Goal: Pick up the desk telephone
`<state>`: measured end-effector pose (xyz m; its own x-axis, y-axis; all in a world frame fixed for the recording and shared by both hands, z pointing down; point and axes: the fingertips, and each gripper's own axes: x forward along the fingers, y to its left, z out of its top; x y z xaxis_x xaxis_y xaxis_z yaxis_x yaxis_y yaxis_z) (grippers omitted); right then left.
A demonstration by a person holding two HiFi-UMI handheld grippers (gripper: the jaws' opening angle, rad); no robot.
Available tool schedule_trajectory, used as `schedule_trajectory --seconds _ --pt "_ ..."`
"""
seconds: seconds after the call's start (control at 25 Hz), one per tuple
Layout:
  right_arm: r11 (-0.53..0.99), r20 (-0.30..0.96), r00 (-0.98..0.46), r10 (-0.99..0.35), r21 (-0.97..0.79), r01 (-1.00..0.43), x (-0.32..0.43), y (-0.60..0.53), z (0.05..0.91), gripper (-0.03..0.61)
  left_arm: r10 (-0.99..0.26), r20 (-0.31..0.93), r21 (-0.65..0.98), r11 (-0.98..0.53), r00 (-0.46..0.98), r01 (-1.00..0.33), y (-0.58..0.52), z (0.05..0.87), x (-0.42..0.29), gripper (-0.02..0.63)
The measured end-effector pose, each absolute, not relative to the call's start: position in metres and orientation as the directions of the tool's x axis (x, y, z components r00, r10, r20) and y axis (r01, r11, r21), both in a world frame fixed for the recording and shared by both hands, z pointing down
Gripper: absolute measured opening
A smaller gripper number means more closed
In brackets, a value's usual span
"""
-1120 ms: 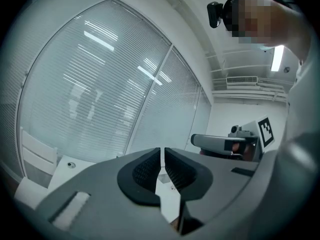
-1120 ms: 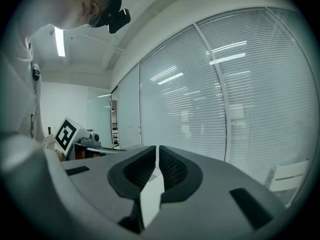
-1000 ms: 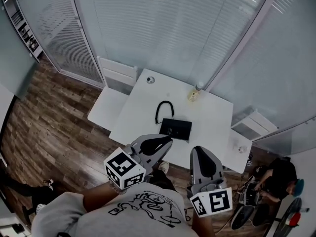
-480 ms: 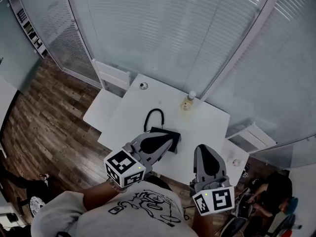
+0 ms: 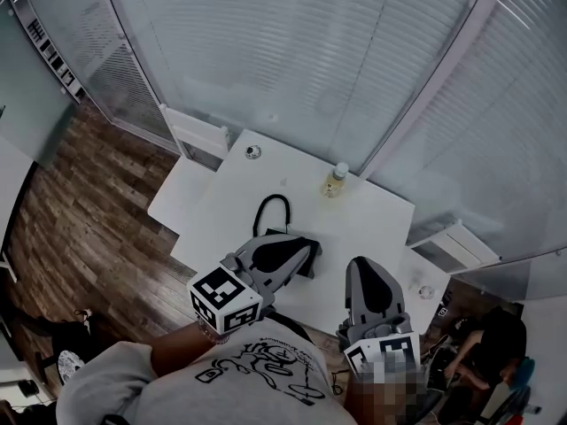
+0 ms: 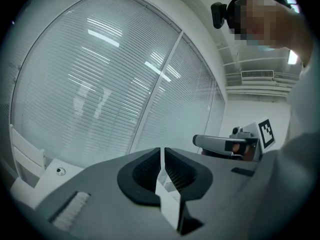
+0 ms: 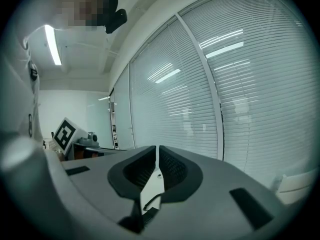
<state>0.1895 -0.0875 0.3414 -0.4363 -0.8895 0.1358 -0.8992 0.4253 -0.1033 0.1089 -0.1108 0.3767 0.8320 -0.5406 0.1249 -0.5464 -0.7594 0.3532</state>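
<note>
The black desk telephone [image 5: 307, 261] lies on the white table [image 5: 372, 220], mostly hidden under my left gripper [image 5: 301, 248]; its black curved handset or cord loop [image 5: 269, 207] shows just beyond. The left gripper hangs above the phone, jaws shut and empty, as the left gripper view [image 6: 162, 153] confirms. My right gripper [image 5: 360, 266] hovers over the table's near edge to the phone's right, also shut with nothing held [image 7: 156, 153]. Neither gripper touches the phone.
A small bottle [image 5: 334, 180] stands near the table's far edge and a small round object [image 5: 253, 151] sits at its far left corner. White chairs flank the table on the left [image 5: 190, 140] and right [image 5: 452, 242]. Glass walls with blinds stand behind. A person [image 5: 483, 361] sits at the lower right.
Both grippers have moved forward over the table, still shut. The left gripper now covers most of the telephone, which earlier lay fully in view ahead of it.
</note>
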Motion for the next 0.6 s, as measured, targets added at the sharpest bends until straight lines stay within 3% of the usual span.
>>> schedule_trajectory --seconds 0.6 --pt "0.403 0.145 -0.411 -0.9 -0.078 -0.912 0.149 -0.14 0.343 0.017 -0.504 0.104 0.352 -0.787 0.857 -0.506 -0.164 0.375 0.078 0.023"
